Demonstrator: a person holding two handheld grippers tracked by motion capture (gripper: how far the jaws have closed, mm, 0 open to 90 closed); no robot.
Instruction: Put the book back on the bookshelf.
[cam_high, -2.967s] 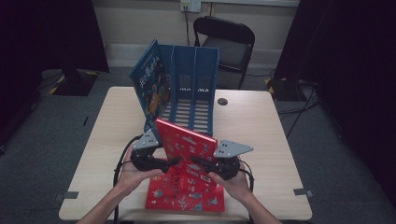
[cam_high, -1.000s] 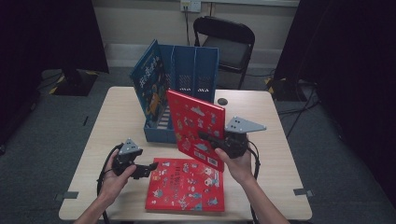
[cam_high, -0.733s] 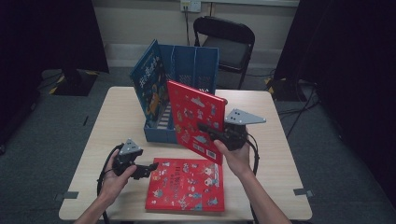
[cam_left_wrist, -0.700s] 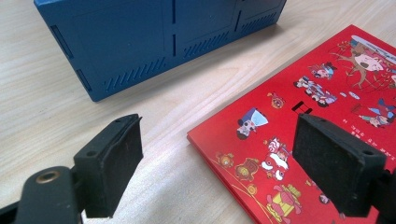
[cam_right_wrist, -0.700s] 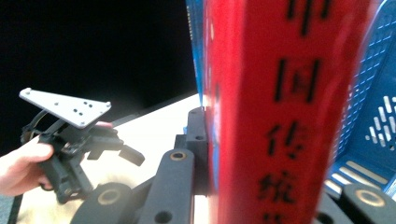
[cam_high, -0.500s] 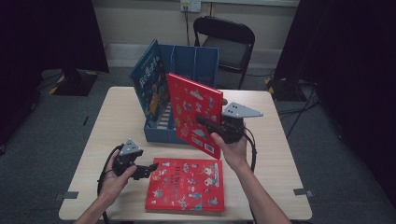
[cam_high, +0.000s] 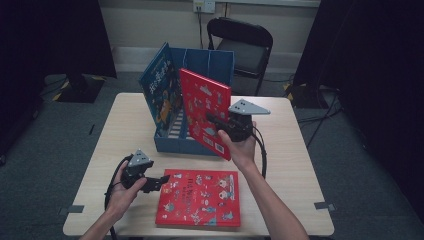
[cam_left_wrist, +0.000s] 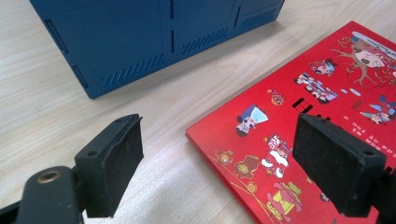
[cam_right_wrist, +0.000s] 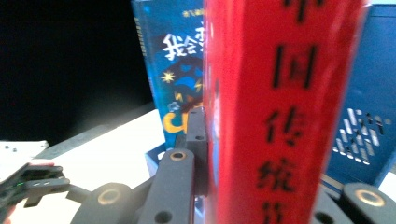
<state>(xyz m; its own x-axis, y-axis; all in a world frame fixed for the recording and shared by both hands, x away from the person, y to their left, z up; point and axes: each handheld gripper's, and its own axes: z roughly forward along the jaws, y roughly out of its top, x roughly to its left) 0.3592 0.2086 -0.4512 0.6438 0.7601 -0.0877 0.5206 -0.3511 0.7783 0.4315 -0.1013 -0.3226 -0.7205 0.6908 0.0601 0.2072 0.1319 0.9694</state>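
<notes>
My right gripper (cam_high: 214, 121) is shut on a red picture book (cam_high: 202, 107), held upright above the front of the blue file rack (cam_high: 210, 65). In the right gripper view the jaws clamp the red book's spine (cam_right_wrist: 280, 116), with the rack's wall (cam_right_wrist: 369, 107) behind it. A blue book (cam_high: 159, 90) leans in the rack's left compartment (cam_right_wrist: 180, 70). A second red book (cam_high: 200, 200) lies flat near the table's front edge. My left gripper (cam_high: 161, 181) rests open just left of that flat book (cam_left_wrist: 327, 93), its jaws wide apart (cam_left_wrist: 226, 163) over the book's corner.
The wooden table (cam_high: 300, 150) has bare room on its left and right sides. A black folding chair (cam_high: 245, 45) stands behind the table. Cables trail from both grippers toward the front edge. The blue rack's side (cam_left_wrist: 140, 42) stands close ahead of the left gripper.
The right gripper has carried the red book up and toward the rack, turning it more upright. The left gripper has stayed beside the flat red book.
</notes>
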